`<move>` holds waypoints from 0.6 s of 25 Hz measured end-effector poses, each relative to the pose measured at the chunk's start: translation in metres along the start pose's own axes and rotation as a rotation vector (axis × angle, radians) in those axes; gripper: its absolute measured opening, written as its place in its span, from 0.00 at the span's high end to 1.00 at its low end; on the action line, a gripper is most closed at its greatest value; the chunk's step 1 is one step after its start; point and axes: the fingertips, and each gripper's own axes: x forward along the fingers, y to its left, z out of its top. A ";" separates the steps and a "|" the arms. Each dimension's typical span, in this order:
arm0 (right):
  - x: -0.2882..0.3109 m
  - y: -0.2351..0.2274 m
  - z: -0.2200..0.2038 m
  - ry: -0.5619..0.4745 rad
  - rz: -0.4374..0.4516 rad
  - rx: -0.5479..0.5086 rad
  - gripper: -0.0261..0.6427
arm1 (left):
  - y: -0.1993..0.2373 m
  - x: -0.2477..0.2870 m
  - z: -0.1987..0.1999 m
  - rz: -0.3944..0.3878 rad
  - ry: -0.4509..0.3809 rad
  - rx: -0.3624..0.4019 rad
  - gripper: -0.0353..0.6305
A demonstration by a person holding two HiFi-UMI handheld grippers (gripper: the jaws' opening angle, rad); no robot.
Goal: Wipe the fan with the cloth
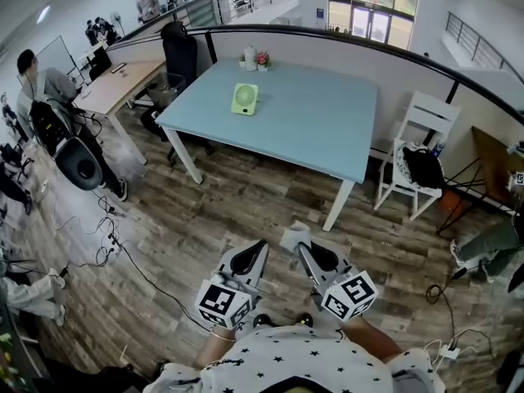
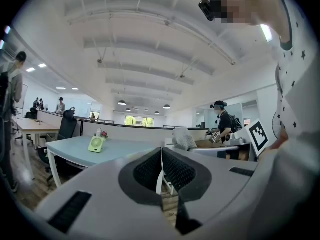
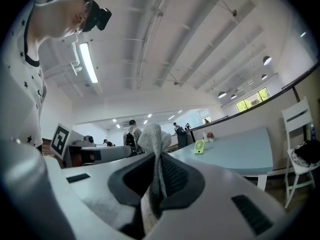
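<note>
Head view looks steeply down on a wooden plank floor (image 1: 205, 219), with both grippers held close to the person's body, near the bottom of the frame and well apart from the task's thing. The small pale-green square fan with rounded corners (image 1: 244, 99) stands on the far left part of the large light-blue rectangular counter (image 1: 327, 129). Its round front grille faces the near side, and the surface just around it is bare. Near it, at the counter's far edge, are a white bottle (image 1: 250, 57) and a small pot of pink flowers (image 1: 262, 59). The right gripper (image 1: 301, 248) has its fingers (image 3: 175, 176) clenched on a grey knitted cloth (image 1: 295, 237); in the right gripper view the cloth is pinched between the dark ribbed pads and bunches upward past the tips, with the fan showing small and far beyond it. The left gripper (image 1: 260, 244) sits just beside the right one, and in the left gripper view its fingers are pressed together with only a thin seam between the pads and nothing caught in them. That view also shows the fan upright on the counter at far left and the bunched cloth off to the right. A white slatted chair (image 1: 413, 166) stands at the counter's right end with a dark bag on its seat.
</note>
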 end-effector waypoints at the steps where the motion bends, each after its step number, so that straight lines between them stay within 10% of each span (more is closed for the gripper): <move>1: -0.002 -0.004 0.001 0.002 0.004 0.003 0.92 | -0.002 0.004 0.001 0.002 -0.004 0.001 0.90; 15: -0.023 -0.036 0.000 0.012 0.028 0.006 0.92 | -0.024 0.025 -0.006 0.043 -0.027 -0.008 0.90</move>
